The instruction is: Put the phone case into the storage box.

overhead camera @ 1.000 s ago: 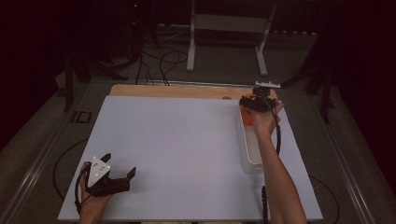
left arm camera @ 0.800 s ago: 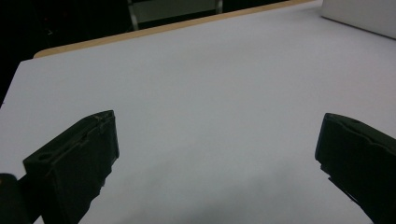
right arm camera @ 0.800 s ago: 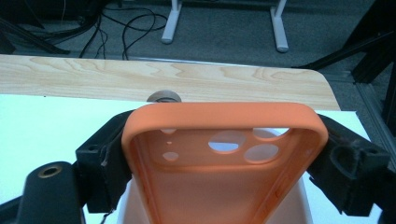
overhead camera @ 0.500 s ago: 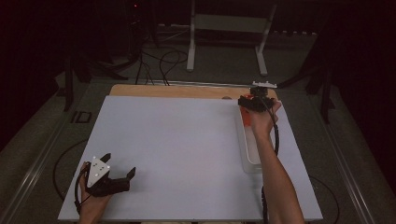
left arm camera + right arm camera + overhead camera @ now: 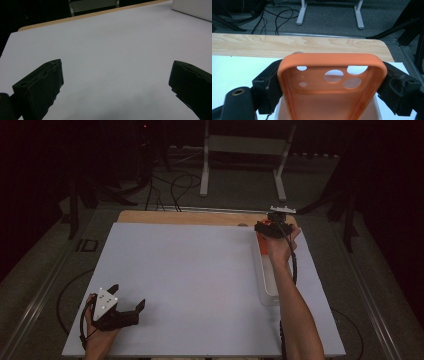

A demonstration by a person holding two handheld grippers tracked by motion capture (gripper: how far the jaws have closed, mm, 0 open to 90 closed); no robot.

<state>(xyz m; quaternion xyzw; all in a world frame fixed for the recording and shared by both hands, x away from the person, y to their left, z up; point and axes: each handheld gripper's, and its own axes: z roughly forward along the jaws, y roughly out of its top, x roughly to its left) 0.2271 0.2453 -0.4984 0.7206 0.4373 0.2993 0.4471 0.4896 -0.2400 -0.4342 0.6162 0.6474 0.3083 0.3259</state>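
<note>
Grippers: two, the left gripper near the table's front-left corner, the right gripper near its far-right corner
Orange phone cases: one
Clear trays: one, along the table's right edge
Tables: one

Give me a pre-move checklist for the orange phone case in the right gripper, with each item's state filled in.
1. Right gripper clamps the orange phone case by both long edges: ok.
2. Case sits square between the jaws, camera cut-outs at the far end: ok.
3. Case is above the far end of the white tray: ok.
4. Tray holds nothing in the way: cannot tell, the forearm covers part of it.
5. Left gripper is open, resting near the table's near left corner, well away from the tray: ok.
</note>
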